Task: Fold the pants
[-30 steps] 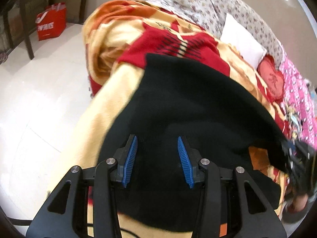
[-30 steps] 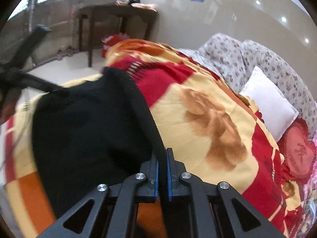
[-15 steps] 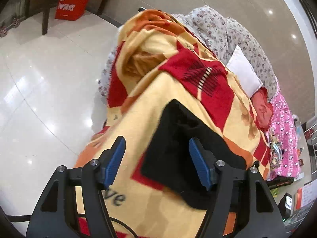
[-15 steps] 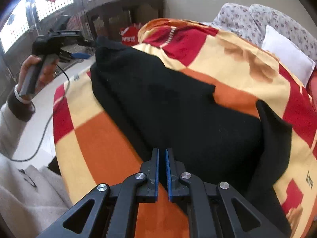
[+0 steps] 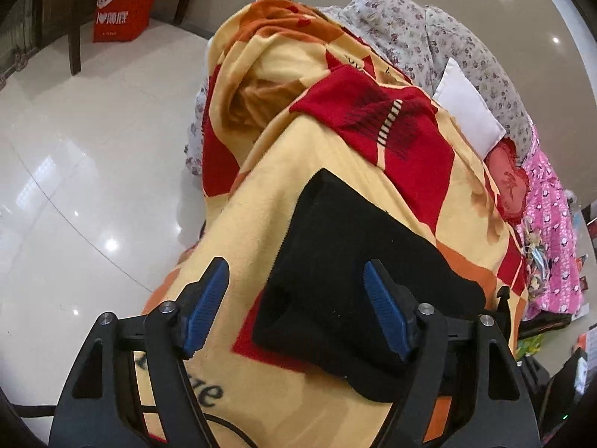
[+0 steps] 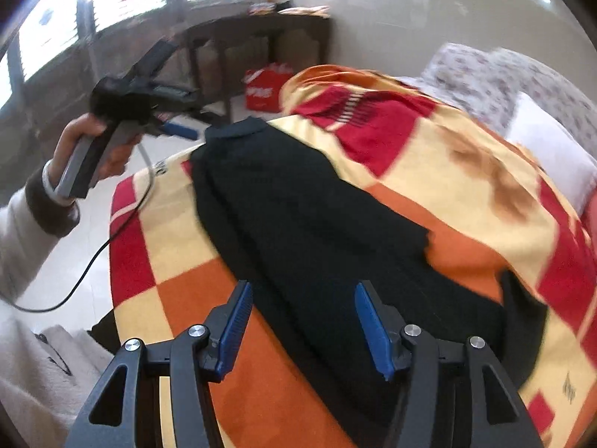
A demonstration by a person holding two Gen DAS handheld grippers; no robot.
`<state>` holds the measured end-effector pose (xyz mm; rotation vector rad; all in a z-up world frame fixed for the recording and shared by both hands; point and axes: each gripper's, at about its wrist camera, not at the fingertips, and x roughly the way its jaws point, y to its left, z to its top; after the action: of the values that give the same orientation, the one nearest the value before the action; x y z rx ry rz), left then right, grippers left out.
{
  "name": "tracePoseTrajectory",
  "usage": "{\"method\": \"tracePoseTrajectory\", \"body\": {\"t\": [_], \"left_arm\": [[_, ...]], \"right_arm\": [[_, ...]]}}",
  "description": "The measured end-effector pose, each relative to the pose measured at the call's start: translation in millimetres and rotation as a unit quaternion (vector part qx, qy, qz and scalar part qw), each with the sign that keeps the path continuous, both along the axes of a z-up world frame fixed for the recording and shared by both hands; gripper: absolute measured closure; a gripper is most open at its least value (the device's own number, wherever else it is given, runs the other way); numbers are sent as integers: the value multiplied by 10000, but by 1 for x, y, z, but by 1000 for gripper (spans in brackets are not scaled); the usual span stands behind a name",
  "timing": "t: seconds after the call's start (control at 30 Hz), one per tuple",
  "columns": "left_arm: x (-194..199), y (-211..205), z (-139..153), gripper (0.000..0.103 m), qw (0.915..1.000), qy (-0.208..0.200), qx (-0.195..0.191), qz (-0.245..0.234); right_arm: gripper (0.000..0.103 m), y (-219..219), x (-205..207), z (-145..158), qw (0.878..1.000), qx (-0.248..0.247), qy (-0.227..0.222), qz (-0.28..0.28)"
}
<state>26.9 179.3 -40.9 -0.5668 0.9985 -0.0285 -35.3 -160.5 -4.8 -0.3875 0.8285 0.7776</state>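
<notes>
A: Where are the pants?

B: I see the black pants [image 5: 358,272] lying on the checked blanket [image 5: 328,171] on the bed. My left hand-held gripper [image 5: 296,308] is spread wide, jaws opening, pads off the cloth.

A: Right side?

B: My right hand-held gripper [image 6: 300,326] is opening above the pants (nothing gripped).

Right gripper [image 6: 300,323] over the black pants [image 6: 317,224], jaws opening, nothing pinched between the blue pads; pants lie flat on the checked blanket [image 6: 466,194], left hand [image 6: 87,149] holds the left gripper [image 6: 179,128] beyond
</notes>
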Motion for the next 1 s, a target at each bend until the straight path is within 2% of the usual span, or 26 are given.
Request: {"method": "tracePoseTrajectory", "body": {"t": [0.1, 0.17, 0.23, 0.3, 0.4, 0.53, 0.6, 0.7, 0.8, 0.87, 0.93, 1.0], "left_arm": [[1, -6, 0, 28, 9999, -63, -53, -106], [3, -12, 1, 29, 9997, -81, -68, -210], [5, -20, 2, 44, 9993, -96, 14, -354], [8, -29, 5, 75, 9983, -122, 401, -412], [5, -36, 14, 87, 9964, -318, 643, -451], [-16, -38, 39, 89, 9940, -719, 520, -638], [-26, -36, 39, 89, 9934, -760, 577, -631], [-27, -32, 23, 89, 9938, -539, 864, -449], [-25, -23, 12, 89, 9966, -375, 634, -361], [-26, -22, 14, 89, 9966, -416, 592, -404], [-25, -25, 17, 89, 9960, -442, 644, -440], [-22, -27, 18, 89, 9957, -449, 668, -467]], "right_arm": [[48, 25, 7, -12, 9989, -207, 110, 398], [51, 36, 11, -19, 9984, -312, 101, 470], [76, 39, 23, -27, 9984, -290, 302, 388], [85, 38, 33, -32, 9985, -143, 443, 275], [95, 33, 33, -26, 9986, 91, 479, 221], [101, 18, 23, -7, 9949, 657, 734, 225], [101, 13, 15, -4, 9921, 837, 902, 260], [101, 18, 8, -14, 9926, 718, 942, 250], [100, 20, 8, -15, 9975, 578, 388, -100], [89, 24, 7, -9, 9992, 351, 118, -163], [55, 31, 5, -8, 9999, 104, -70, -46], [54, 37, 7, -13, 9999, -25, -104, 25]]}}
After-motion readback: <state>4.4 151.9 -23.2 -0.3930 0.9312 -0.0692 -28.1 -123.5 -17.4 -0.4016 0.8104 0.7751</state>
